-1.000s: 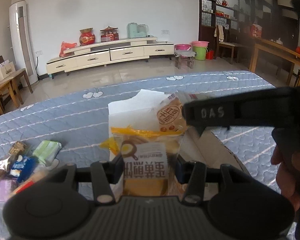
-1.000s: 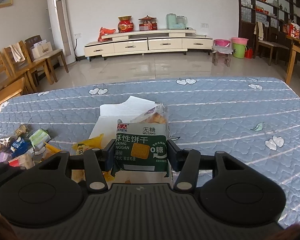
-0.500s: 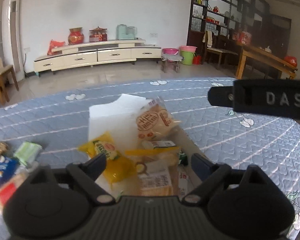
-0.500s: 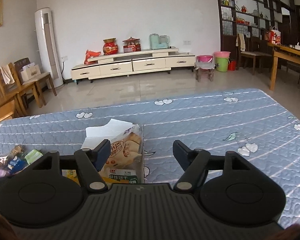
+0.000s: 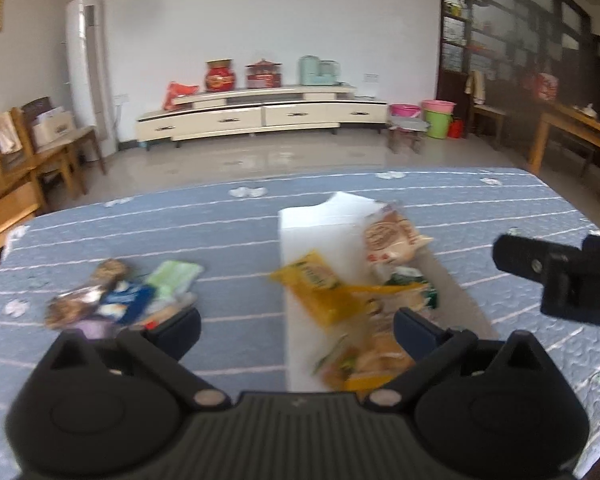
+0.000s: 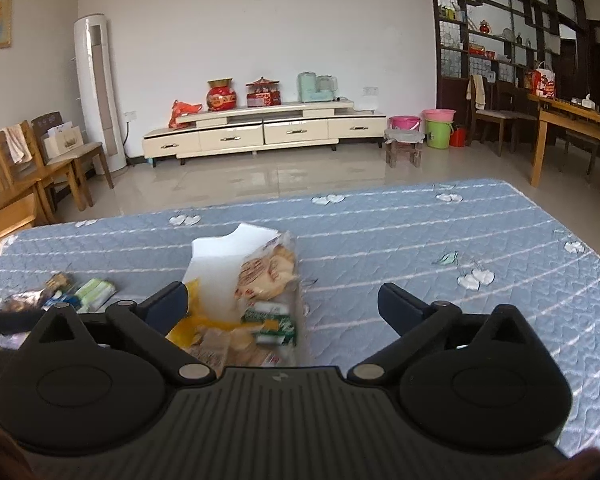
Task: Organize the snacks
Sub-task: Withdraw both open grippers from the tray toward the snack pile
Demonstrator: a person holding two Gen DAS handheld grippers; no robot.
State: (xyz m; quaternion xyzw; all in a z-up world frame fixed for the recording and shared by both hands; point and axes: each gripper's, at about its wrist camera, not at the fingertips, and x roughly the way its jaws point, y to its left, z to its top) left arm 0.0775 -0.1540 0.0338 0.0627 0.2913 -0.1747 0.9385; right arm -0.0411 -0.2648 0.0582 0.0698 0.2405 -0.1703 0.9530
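We hold both grippers, left point(image 5: 296, 330) and right point(image 6: 282, 306), apart and empty. Snacks point(image 5: 374, 300) crowd the box point(image 5: 320, 224); the loose pile point(image 5: 120, 298) beside it may scatter if nudged.

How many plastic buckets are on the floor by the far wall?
3: a pink bucket nearest the cabinet, a pink one stacked on a green bucket to its right. Others may be hidden.

white wall point(image 6: 260, 20) | tiled floor point(image 6: 260, 176) reflecting daylight | cream TV cabinet point(image 6: 260, 132) sitting against wall | wooden chairs point(image 6: 16, 176) standing left | dark shelving point(image 6: 500, 40) standing right
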